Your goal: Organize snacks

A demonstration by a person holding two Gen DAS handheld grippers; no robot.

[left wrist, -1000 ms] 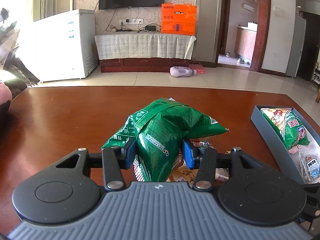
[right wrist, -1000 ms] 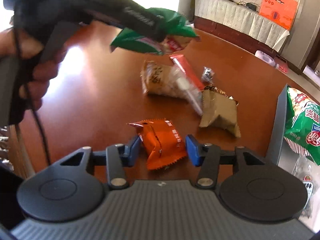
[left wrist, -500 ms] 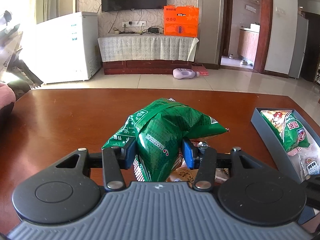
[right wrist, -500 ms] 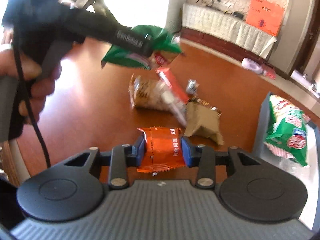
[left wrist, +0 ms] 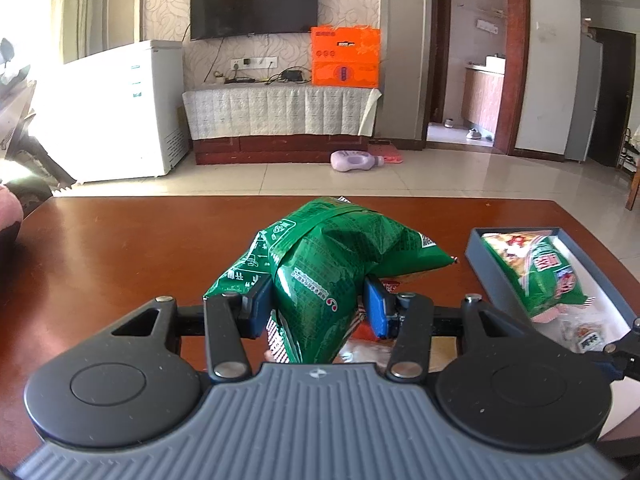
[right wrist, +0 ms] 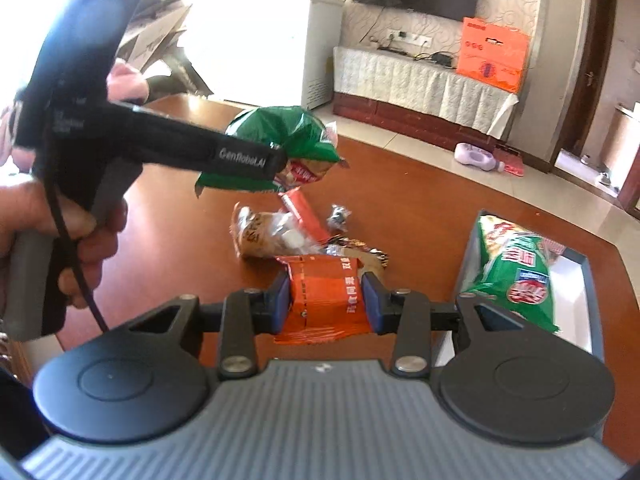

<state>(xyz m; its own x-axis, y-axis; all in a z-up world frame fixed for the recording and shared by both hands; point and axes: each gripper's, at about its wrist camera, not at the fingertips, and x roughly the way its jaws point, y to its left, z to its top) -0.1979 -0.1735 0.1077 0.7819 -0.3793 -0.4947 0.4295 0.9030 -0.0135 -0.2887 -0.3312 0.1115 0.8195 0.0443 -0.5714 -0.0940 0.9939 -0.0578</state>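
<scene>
Both tongs loaded. Left tongs [left wrist: 316, 310] clenched on the green chip bag [left wrist: 328, 264], held clear above the counter [left wrist: 120, 248]; bag's long axis runs crosswise to the tongs, tail sticking out to the right. Right tongs [right wrist: 325, 304] clenched on the orange packet [right wrist: 326, 296], pads pressing both its sides, packet lifted off the counter.

Key relation: grey tray [right wrist: 588, 276] sits to the right of both tongs, already holding another green bag [right wrist: 516, 276]. Right hand is nearer, tray just beside its right finger; the left has to cross over the leftover pile [right wrist: 280, 232] to get there. My read: right drops first, left follows.

Versus a second ago: right tongs were open around the orange packet lying on the counter; now closed on it and raised. Left grip unchanged, bag carried slightly towards the tray.
</scene>
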